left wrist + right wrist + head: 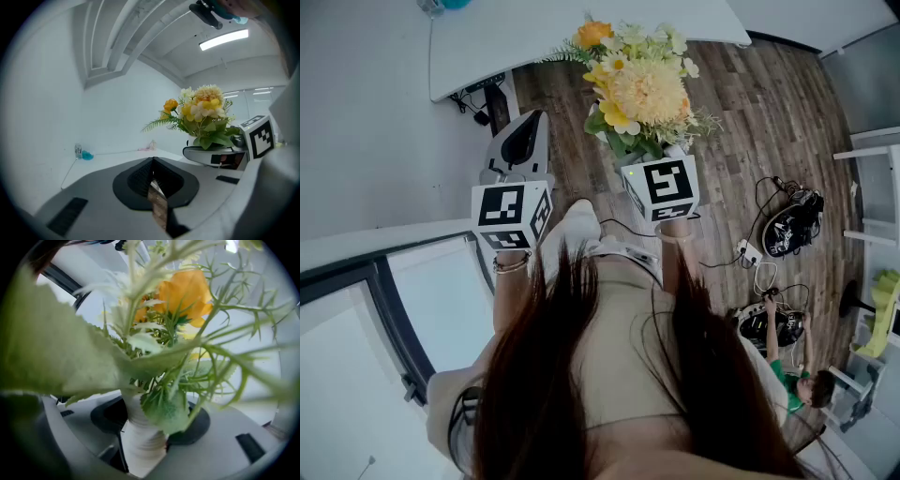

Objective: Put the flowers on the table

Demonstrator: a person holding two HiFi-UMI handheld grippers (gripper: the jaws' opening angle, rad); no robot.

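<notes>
A bouquet of yellow, orange and white flowers (642, 89) stands in a white ribbed vase (143, 437). My right gripper (658, 155) is shut on that vase, its dark pads pressing the vase from both sides (145, 427), and holds it upright over the wooden floor. In the right gripper view, leaves and an orange bloom (183, 291) fill the frame. My left gripper (523, 141) hangs to the left of the bouquet, shut with nothing in it (152, 180). The white table (581, 28) lies ahead. From the left gripper view the flowers (201, 112) show at the right, with the table (108, 157) beyond.
A small bottle and a blue thing (80, 152) stand at the table's far corner. Cables and black gear (792, 225) lie on the wood floor at the right, near a seated person (797, 384). A white rack (872, 187) stands further right. A window ledge (394, 234) runs along the left.
</notes>
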